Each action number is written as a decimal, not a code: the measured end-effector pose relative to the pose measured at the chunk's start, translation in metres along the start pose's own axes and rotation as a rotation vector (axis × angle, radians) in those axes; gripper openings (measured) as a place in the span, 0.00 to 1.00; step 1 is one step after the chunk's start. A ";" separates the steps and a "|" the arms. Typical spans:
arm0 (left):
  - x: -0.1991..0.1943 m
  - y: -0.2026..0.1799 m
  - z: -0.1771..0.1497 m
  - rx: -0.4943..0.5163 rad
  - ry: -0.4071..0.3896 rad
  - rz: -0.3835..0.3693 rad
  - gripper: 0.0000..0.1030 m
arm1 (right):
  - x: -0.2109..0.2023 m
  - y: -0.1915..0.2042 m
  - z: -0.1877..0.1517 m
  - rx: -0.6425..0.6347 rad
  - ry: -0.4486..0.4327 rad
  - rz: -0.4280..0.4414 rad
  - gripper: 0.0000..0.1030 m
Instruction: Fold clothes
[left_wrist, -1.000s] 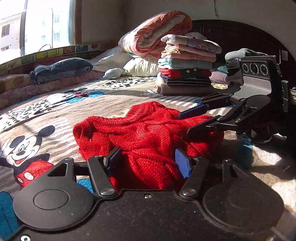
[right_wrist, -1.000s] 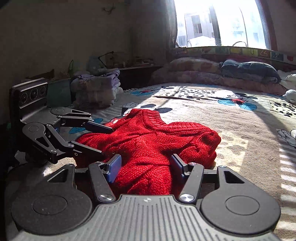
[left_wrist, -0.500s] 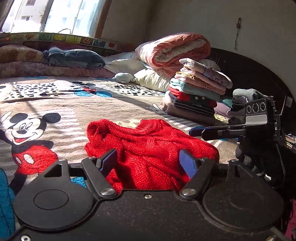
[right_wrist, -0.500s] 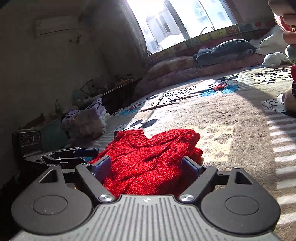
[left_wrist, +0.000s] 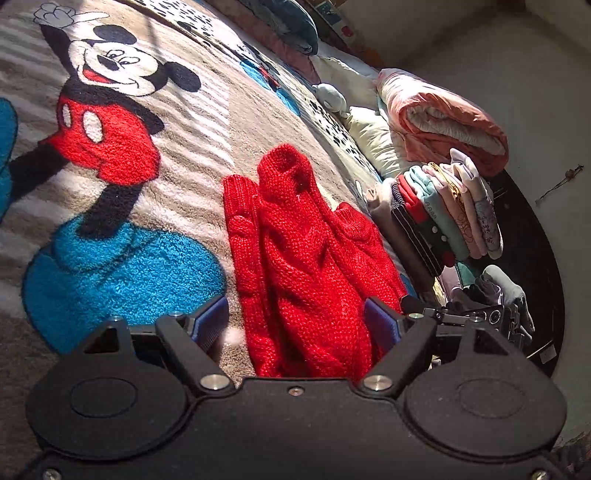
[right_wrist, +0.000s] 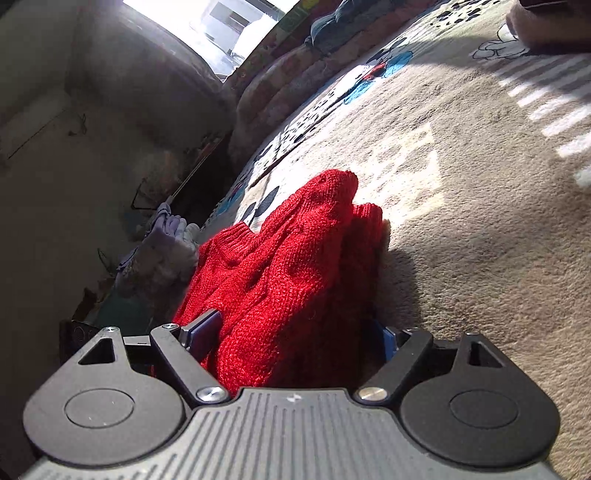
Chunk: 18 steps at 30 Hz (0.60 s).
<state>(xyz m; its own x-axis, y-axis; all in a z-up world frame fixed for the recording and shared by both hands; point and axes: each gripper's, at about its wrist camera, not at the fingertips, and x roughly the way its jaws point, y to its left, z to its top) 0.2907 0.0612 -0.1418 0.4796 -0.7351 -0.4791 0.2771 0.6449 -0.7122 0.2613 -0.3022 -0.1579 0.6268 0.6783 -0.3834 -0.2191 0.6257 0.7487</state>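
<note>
Red knitted sweater (left_wrist: 306, 258) lies bunched on the Mickey Mouse blanket (left_wrist: 110, 155). Left gripper (left_wrist: 295, 325) and right gripper (right_wrist: 291, 336) both stand wide apart around it.

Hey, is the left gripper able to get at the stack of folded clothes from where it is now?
Probably not directly: the left gripper has the red sweater bunched between its jaws, and the stack of folded clothes lies beyond it.
</note>
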 end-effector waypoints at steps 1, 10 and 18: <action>0.002 0.000 -0.001 -0.005 -0.008 0.001 0.78 | 0.002 0.001 -0.001 -0.007 -0.002 -0.004 0.79; 0.001 0.000 -0.016 -0.043 -0.129 -0.069 0.47 | -0.014 -0.002 -0.009 0.057 -0.070 0.054 0.53; -0.047 -0.046 -0.078 -0.195 -0.164 -0.190 0.45 | -0.106 0.032 -0.056 0.126 -0.120 0.056 0.54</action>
<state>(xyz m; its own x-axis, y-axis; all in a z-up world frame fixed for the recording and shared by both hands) 0.1909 0.0495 -0.1263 0.5671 -0.7848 -0.2500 0.2171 0.4352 -0.8738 0.1456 -0.3327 -0.1239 0.7028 0.6549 -0.2776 -0.1654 0.5301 0.8317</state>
